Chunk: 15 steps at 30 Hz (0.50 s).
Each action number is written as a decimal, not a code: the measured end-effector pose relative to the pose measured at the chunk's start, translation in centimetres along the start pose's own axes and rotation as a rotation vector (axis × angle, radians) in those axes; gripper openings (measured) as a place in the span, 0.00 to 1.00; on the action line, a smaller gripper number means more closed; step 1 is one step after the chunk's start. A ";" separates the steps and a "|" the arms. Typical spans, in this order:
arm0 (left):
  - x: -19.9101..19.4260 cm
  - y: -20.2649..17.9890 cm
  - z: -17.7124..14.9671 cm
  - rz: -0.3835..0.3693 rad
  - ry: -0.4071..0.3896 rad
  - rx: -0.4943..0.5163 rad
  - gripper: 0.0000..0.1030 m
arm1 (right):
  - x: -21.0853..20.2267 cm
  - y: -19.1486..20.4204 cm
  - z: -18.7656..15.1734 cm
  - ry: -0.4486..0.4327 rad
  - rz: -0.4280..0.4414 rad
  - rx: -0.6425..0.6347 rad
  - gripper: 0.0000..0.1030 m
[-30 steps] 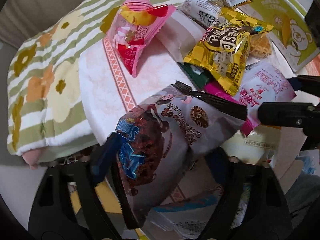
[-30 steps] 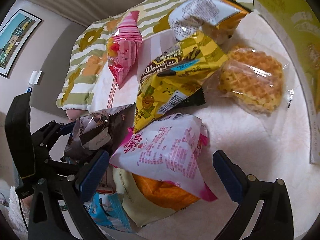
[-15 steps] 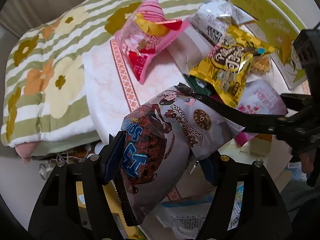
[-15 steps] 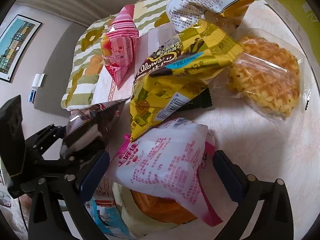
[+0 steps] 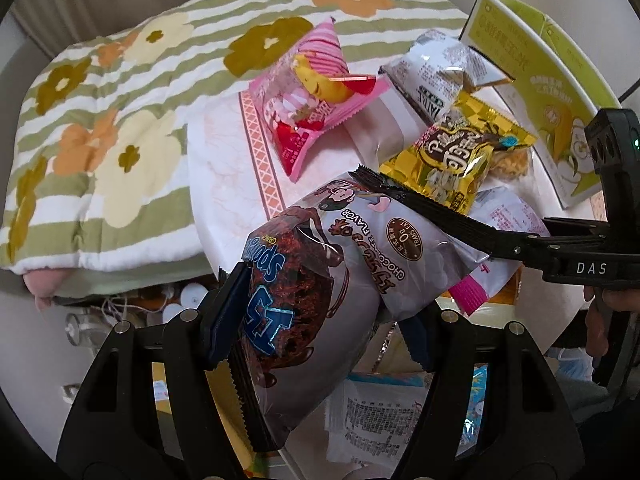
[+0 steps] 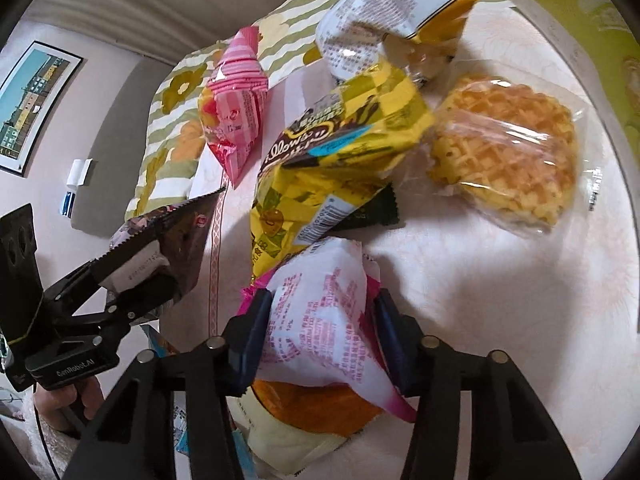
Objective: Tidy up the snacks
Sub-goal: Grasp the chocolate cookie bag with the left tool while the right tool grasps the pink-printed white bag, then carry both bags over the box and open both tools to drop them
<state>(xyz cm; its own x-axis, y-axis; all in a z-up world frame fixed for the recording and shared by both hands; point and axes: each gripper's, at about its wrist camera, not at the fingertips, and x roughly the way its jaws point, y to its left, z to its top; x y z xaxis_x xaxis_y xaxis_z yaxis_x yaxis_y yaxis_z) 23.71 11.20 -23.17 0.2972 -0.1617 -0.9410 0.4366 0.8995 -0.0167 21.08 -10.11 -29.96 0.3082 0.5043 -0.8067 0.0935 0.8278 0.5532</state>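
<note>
Between right tool [image 6: 320, 330] pads: pink-printed packet [image 6: 320, 320].

- You have two tongs: the left tongs [image 5: 324, 312] and the right tongs [image 6: 320, 332].
- One chocolate snack bag [image 5: 320, 280].
- One white-and-pink packet [image 6: 320, 320].
- One yellow bag [image 6: 340, 164].
- One pink pouch [image 6: 236, 108].
- One wrapped waffle [image 6: 508, 152].
- One white-and-orange bag [image 6: 392, 12].
- One green box [image 5: 532, 80].

left tongs [image 5: 320, 320]: black frame, blue pads, silver screws | right tongs [image 6: 320, 332]: same
</note>
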 end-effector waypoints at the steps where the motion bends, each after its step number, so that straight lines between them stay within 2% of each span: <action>1: -0.3 0.0 0.0 0.001 -0.004 -0.001 0.63 | -0.4 -0.2 -0.2 -0.006 0.002 0.008 0.45; 9: -2.6 -0.5 0.3 -0.002 -0.053 -0.012 0.63 | -3.9 -1.4 -1.6 -0.054 0.010 0.070 0.44; 15: -5.1 -1.4 1.3 -0.027 -0.110 -0.007 0.63 | -8.4 -0.5 -2.3 -0.134 -0.001 0.055 0.43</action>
<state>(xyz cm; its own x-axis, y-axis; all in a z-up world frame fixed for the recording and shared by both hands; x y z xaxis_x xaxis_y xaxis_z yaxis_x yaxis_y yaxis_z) 22.66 10.30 -17.93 0.3774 -0.2288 -0.8973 0.4394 0.8972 -0.0440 16.26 -14.17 -23.97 0.4311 0.4633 -0.7743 0.1444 0.8116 0.5661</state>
